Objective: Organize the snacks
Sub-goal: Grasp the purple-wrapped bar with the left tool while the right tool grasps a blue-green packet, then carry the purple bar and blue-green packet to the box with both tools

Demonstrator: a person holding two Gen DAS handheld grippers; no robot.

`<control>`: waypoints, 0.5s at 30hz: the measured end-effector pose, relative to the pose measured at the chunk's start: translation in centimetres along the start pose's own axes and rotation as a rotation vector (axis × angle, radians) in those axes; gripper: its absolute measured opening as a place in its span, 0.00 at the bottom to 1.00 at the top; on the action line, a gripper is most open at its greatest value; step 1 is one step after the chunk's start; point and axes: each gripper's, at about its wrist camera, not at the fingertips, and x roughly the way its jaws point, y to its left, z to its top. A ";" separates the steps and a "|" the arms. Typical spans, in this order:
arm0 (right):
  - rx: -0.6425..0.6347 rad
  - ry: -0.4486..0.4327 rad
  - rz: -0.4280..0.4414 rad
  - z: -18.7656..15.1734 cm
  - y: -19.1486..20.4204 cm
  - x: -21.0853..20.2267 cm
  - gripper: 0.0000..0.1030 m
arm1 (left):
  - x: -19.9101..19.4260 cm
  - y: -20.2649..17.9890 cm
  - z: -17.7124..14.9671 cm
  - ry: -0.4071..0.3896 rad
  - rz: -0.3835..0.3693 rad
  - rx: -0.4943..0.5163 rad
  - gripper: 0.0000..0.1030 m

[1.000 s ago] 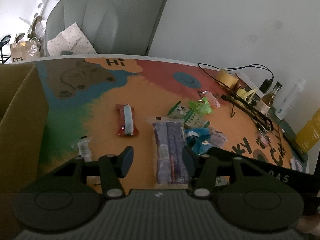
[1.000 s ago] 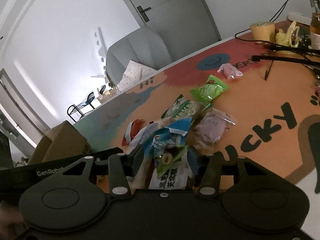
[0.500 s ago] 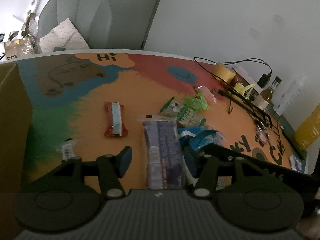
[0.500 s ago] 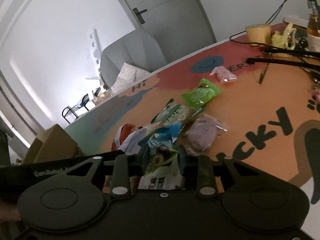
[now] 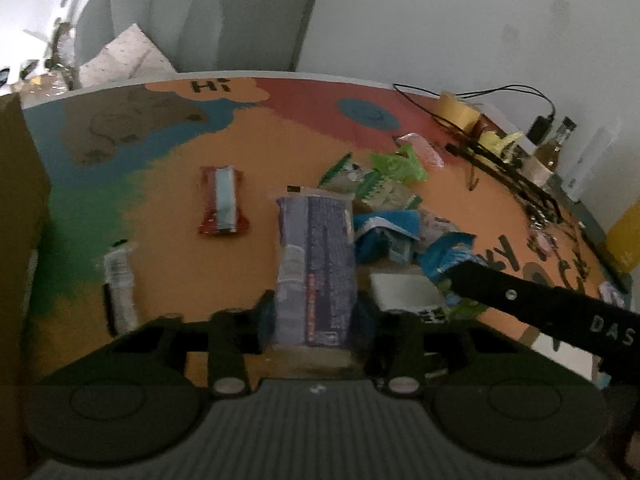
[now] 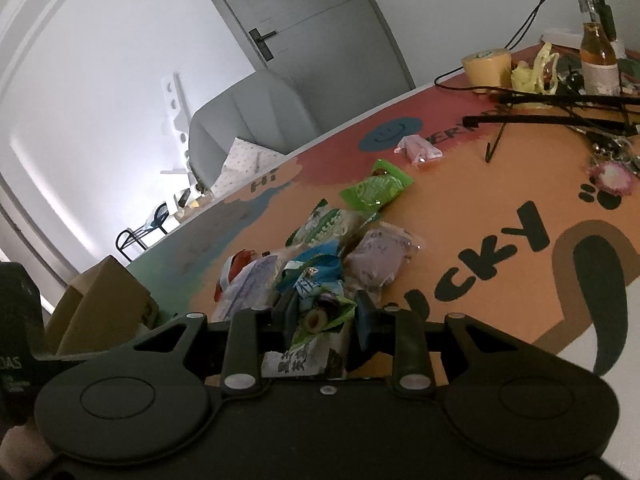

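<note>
Both grippers clamped on snack packets beside the pile on the colourful table (image 5: 168, 184).

Our left gripper (image 5: 316, 320) has its jaws clenched on the long purple packet (image 5: 316, 256), which lies just left of the snack pile (image 5: 396, 216); the red bar (image 5: 222, 200) sits farther left of that pile, apart. Our right gripper (image 6: 322, 320) grips a green-and-white packet (image 6: 316, 336) at the pile's near edge, with the cardboard box (image 6: 96, 304) well left of the pile.

My left wrist camera looks low along the table mat (image 5: 168, 184) toward the far wall. My right wrist camera faces the grey chair (image 6: 248, 116) and door. Both share the snack pile (image 5: 384, 216) close ahead.
</note>
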 end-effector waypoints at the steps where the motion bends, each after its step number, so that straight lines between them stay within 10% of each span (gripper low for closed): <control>1: 0.000 -0.001 0.000 0.0 0.1 -0.1 0.27 | -0.2 0.1 0.0 0.000 -0.001 -0.006 0.32; 15: 0.013 -0.039 0.034 -0.1 2.1 -0.8 0.27 | -4.7 1.4 0.0 -0.078 -0.018 0.008 0.30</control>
